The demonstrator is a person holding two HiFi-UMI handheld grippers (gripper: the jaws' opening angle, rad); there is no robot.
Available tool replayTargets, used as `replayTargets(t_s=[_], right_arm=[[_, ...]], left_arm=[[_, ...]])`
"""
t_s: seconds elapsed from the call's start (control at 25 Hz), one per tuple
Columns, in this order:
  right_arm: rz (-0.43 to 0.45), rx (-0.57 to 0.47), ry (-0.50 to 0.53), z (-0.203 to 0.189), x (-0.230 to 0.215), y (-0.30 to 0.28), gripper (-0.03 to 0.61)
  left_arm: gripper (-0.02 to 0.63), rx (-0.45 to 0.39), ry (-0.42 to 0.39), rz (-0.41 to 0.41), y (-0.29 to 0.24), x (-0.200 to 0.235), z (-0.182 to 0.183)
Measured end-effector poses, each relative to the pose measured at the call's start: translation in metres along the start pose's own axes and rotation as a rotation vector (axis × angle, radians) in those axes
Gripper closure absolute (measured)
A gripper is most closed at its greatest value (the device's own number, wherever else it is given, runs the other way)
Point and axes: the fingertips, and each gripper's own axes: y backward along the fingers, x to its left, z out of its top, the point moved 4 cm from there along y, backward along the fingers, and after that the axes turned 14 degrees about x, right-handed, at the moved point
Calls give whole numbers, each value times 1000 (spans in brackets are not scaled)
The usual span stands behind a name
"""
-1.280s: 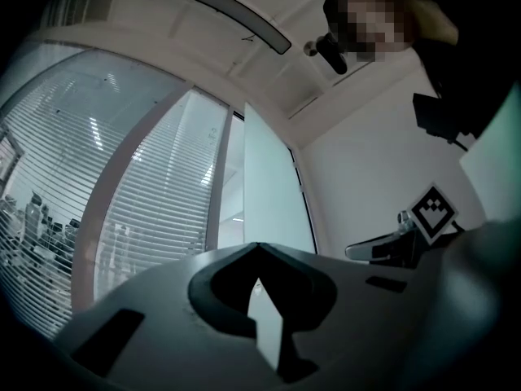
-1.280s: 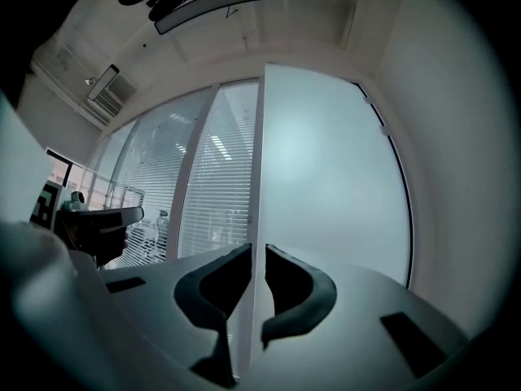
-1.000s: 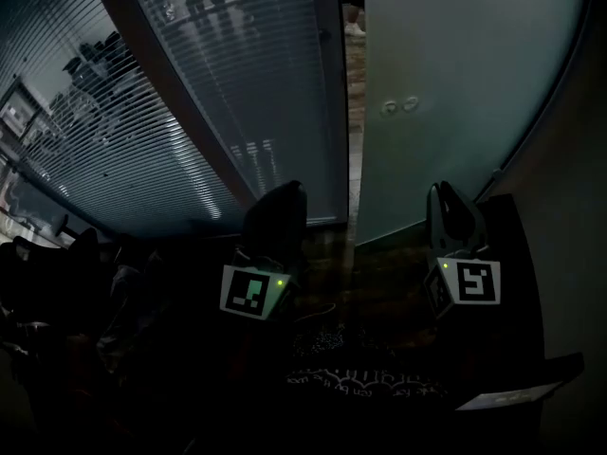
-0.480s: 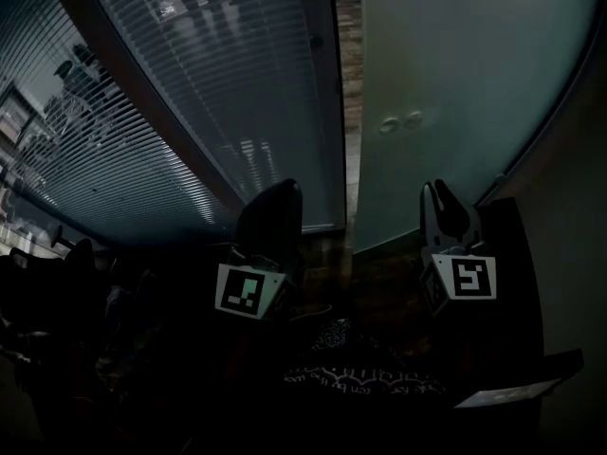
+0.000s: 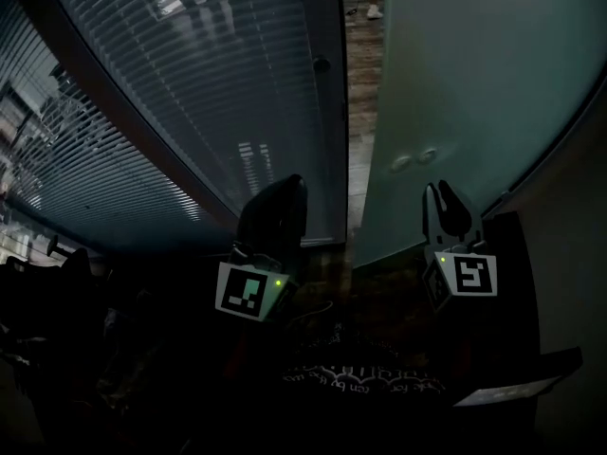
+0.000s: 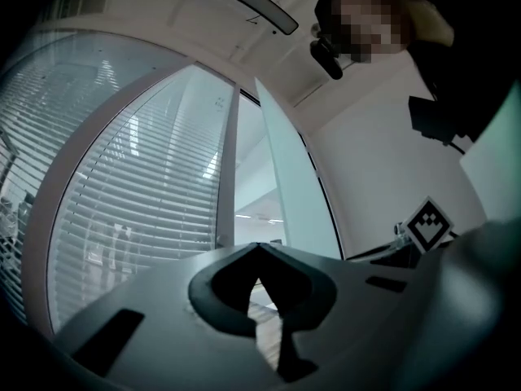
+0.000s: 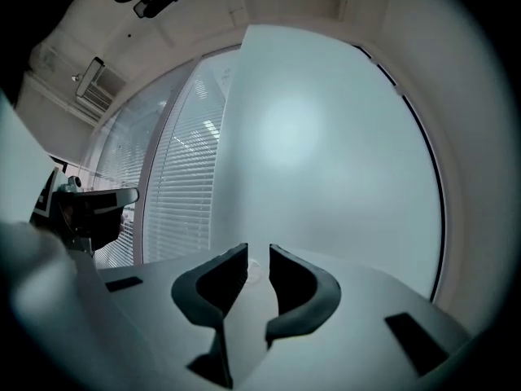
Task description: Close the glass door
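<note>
Two claws face the ajar glass door (image 5: 474,83), mid-reach: left claw (image 5: 287,190) closed, empty; right claw (image 5: 446,195) opening on nothing. Next, the door probably needs pushing shut.

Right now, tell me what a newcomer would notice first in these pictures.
The pale frosted door fills the upper right, ajar, with a bright gap along its left edge. Left of that sweeps a wall of slatted blinds. Low in the dark foreground, the left gripper is shut, and the right gripper points at the door, its jaws opening with nothing between them.
</note>
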Motion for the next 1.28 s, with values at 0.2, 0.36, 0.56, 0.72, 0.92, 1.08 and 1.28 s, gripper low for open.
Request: replayTargets(t_s=[0.2,0.36,0.56,0.72,0.92,1.08,1.28], right_arm=[[11,42,-2,-5,-6,-30,488],[11,78,-8,-10,-11,-49,476],[9,132,-23,-22,-15,-74,469],[13,163,-35,-29,-15,-90,466],[10,180,-36,-30,-16,-103,466],[1,183,-30,-26,-15,-108,466],[-5,193,-27,-25,-15,-110,468]], left_arm=[[612,10,14,24,-16,25,-5],[612,9,16,28,-28,36,-7],[612,16,25,25,-39,45,-13],[612,24,28,28,-46,52,-18],[612,32,30,33,-53,59,-21],[612,31,27,36,-56,64,-20],[612,33,25,46,-57,71,-20]])
